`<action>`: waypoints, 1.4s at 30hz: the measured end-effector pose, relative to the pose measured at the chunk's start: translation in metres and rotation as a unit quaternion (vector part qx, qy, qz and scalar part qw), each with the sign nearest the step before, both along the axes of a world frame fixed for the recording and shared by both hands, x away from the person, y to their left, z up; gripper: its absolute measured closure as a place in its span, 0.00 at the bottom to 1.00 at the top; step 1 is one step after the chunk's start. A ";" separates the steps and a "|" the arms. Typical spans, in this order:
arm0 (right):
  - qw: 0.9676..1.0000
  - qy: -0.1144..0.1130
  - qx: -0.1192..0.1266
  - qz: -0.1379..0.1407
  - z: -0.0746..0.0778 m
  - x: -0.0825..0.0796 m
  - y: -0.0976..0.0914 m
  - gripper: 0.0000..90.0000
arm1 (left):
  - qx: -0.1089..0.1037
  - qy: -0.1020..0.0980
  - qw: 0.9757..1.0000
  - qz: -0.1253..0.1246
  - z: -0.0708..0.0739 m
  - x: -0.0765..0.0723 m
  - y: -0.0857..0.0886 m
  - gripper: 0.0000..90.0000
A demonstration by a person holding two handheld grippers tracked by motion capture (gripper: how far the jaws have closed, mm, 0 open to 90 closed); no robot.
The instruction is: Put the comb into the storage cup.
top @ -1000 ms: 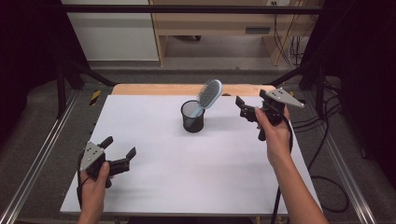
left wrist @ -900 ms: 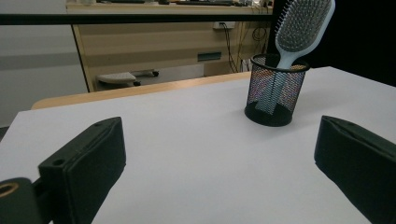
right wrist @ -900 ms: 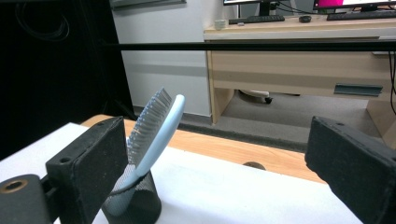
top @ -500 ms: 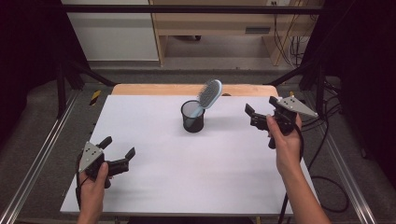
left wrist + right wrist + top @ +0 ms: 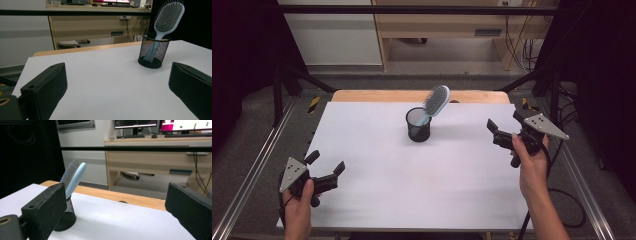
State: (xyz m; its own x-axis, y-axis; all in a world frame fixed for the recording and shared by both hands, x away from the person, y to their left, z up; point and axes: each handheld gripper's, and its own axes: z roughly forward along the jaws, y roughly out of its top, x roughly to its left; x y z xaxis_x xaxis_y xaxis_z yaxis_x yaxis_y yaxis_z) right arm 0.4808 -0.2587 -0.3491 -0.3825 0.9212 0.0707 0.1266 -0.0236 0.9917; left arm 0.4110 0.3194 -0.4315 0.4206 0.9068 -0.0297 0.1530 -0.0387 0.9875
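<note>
Blue hairbrush (image 5: pixel 436 100) stands handle-down in mesh cup (image 5: pixel 418 125); L (image 5: pixel 323 169) & R (image 5: pixel 503 129) hand-held grippers wide, empty.

Even overhead light falls bright on the white rectangular worktop (image 5: pixel 422 175) without glare, the black mesh cup (image 5: pixel 418 125) casts only a faint shadow, the surroundings sink into darkness, and the near black tongs blur in both gripper views.

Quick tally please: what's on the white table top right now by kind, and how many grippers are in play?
Hairbrush, light blue, standing handle-down in the cup: 1
Black mesh cup: 1
Grippers, both open and holding nothing: 2, the left gripper and the right gripper
Total: 4
</note>
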 end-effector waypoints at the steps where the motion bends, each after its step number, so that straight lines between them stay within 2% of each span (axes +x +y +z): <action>1: 1.000 0.000 0.000 0.000 0.000 0.000 0.000 0.04 | 0.000 0.000 1.000 0.000 0.000 0.000 0.000 0.02; 9: 1.000 -0.019 -0.007 -0.009 -0.007 -0.011 -0.009 0.04 | -0.005 -0.001 1.000 -0.001 0.000 -0.006 0.005 0.02; 15: 1.000 -0.024 -0.009 -0.014 -0.012 -0.016 -0.015 0.04 | -0.005 -0.005 1.000 0.002 0.000 -0.007 0.006 0.02; 29: 0.999 -0.024 -0.006 -0.025 -0.030 -0.032 -0.033 0.03 | -0.010 -0.007 1.000 0.000 -0.001 -0.007 0.008 0.02; 42: 1.000 -0.018 -0.009 -0.023 -0.046 -0.042 -0.037 0.03 | -0.012 -0.008 1.000 0.001 -0.001 -0.007 0.008 0.02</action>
State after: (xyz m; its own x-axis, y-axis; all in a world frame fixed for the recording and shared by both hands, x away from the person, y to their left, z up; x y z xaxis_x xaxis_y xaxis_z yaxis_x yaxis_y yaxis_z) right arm 0.4390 -0.2953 -0.3955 -0.3424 0.9386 0.0409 0.0898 -0.0107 0.9959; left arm 0.4039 0.3276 -0.4327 0.4202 0.9063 -0.0445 0.1368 -0.0148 0.9905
